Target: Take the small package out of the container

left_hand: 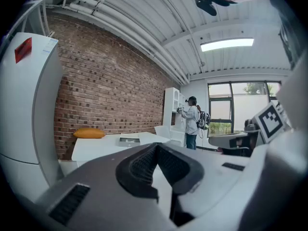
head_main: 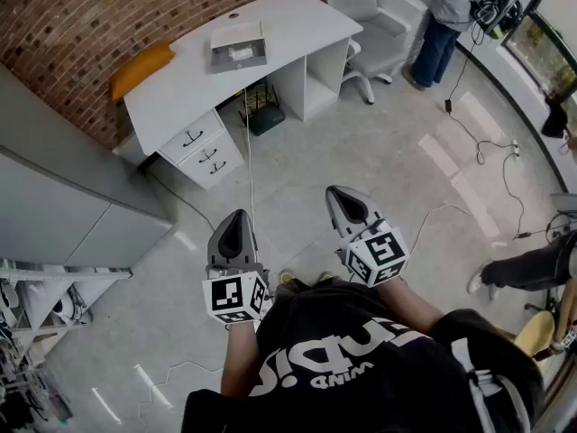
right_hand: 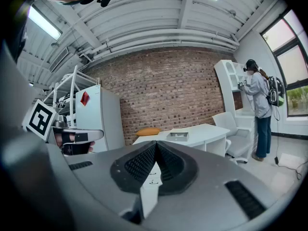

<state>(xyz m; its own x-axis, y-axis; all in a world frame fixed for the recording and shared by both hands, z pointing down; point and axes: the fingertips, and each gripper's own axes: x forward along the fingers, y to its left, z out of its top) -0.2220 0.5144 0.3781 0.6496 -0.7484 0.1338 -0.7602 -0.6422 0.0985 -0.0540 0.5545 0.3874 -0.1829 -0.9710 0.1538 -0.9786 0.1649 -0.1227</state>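
A shallow grey container lies on top of a white desk across the room, with a small pale package inside it. The container also shows far off in the left gripper view and the right gripper view. Both grippers are held out at waist height over the floor and point towards the desk. My left gripper is shut with nothing between its pads. My right gripper is shut and empty too. Neither is near the container.
An orange cushion rests on the desk's left end, above the drawers. A white chair and a standing person are at the back right. Cables run over the floor. A grey cabinet stands at the left, and someone's leg is at the right.
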